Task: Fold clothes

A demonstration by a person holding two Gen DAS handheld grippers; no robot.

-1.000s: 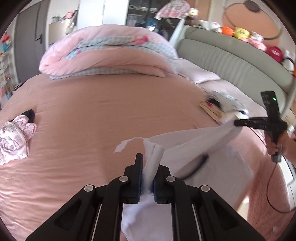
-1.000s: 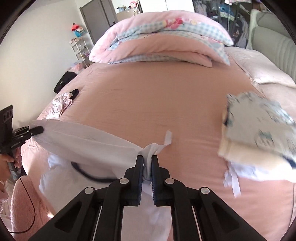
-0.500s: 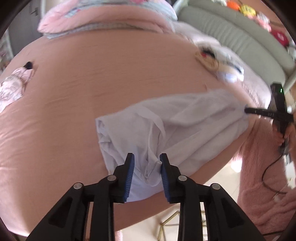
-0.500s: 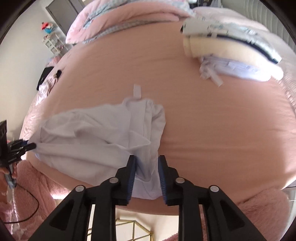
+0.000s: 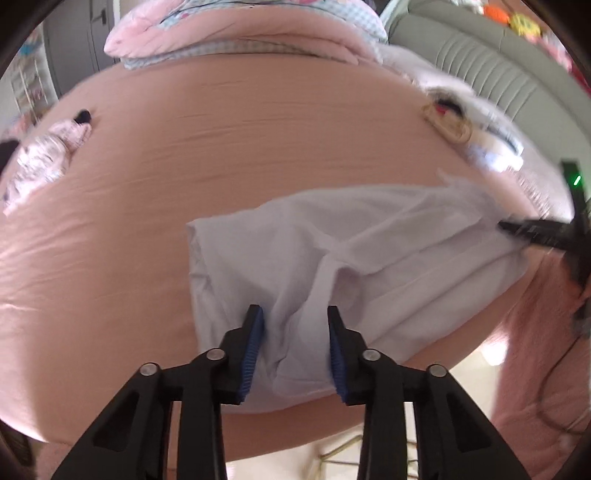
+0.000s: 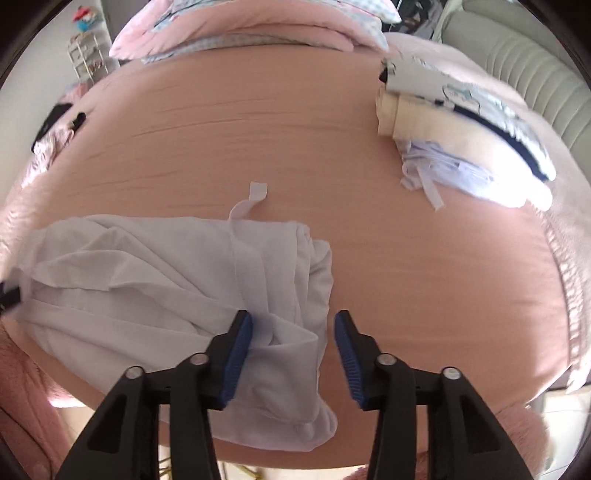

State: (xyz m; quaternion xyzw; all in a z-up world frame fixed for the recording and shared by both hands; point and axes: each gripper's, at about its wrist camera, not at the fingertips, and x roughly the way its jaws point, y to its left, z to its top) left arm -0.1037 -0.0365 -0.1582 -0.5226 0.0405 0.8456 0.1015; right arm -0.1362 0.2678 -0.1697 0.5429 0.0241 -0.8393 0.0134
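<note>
Nearest in the left wrist view, the left hand-held gripper [image 5: 295,314] points steeply down at the near edge of the bed [image 5: 258,129]. Its blue pads stand apart and are closing; a fold of the white garment [image 5: 332,251] lies between them, but the pads do not press on it. In the right wrist view, the right hand-held gripper [image 6: 293,319] hangs over the garment's other end, its jaws opening. The left pad is just beside a bunched ridge of cloth and the right pad is over bare pink sheet, so nothing is gripped.

The white garment [image 6: 166,277] lies crumpled across the near edge of the bed, its lower part drooping over the side, and a narrow white strap [image 6: 255,195] sticks out from its far edge. Beyond it, to the right, sits a stack of folded clothes [image 6: 443,118], cream and pale blue pieces among them. On the far left lies a small pink patterned garment [image 5: 44,158]. At the far end rests a folded pink quilt [image 6: 258,26], with a grey padded headboard [image 5: 480,66] on the right.
</note>
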